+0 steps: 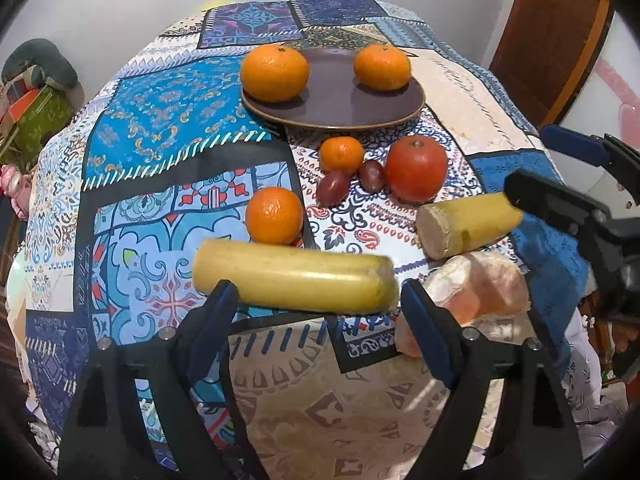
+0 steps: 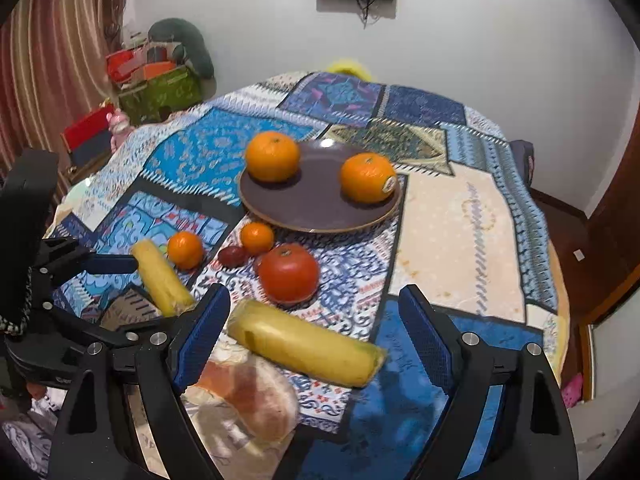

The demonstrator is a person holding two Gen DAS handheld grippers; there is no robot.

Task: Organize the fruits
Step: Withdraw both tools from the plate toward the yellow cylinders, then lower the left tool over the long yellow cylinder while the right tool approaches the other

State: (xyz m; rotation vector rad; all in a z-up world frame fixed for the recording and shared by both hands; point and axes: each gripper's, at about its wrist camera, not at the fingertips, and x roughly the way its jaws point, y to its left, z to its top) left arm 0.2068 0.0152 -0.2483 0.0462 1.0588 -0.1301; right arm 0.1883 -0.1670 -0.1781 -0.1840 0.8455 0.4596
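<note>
Tomato (image 2: 288,273) and grapes (image 2: 232,255) crowd before plate (image 2: 320,220).

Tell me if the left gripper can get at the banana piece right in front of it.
Probably yes. The left gripper is open, and the banana piece lies crosswise just past its fingertips with nothing between; the small orange sits behind it.

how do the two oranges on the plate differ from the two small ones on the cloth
The two oranges on the plate are clearly larger than the two small oranges on the cloth. The big pair sits on the brown plate, far apart at opposite sides; the small pair lies on the tablecloth near the grapes. One plate orange carries a sticker; neither small one shows one. All four are round and orange.
</note>
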